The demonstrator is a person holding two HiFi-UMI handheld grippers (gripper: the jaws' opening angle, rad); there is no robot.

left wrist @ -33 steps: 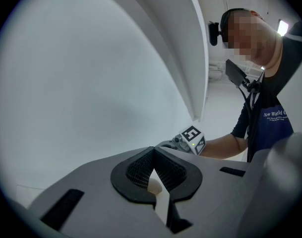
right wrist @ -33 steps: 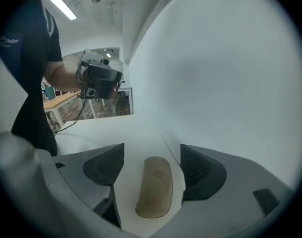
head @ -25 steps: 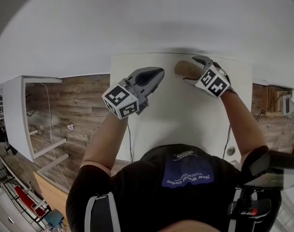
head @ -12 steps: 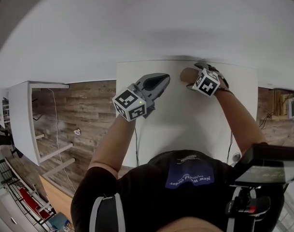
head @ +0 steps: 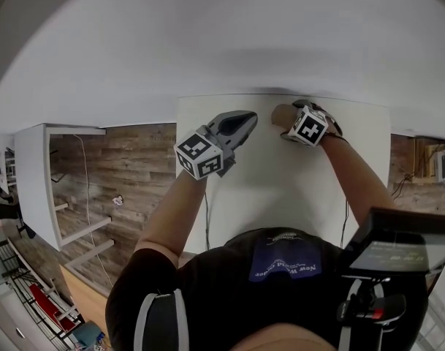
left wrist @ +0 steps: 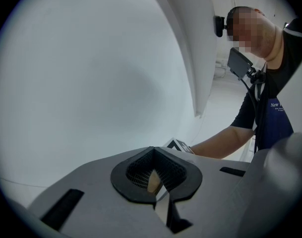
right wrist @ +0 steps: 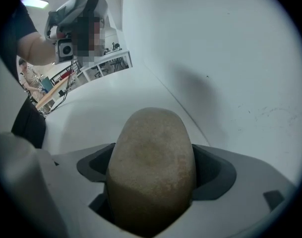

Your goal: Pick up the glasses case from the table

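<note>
Glasses case [head: 281,112], tan, lies flat on white table [head: 280,189] near its far edge, close to wall [head: 222,42]. Sits between jaws of right gripper [right wrist: 151,180], tilted steeply down, jaws just opening and spread wide, not clamping. Left gripper [left wrist: 155,177] hovers alongside, apart from case, jaws together.

Case [head: 279,112] on tbl [head: 280,189] — far edge (nr wall [head: 222,42]).

A tan glasses case [head: 282,112] lies on the white table [head: 280,174], close to the wall [head: 207,35].
</note>
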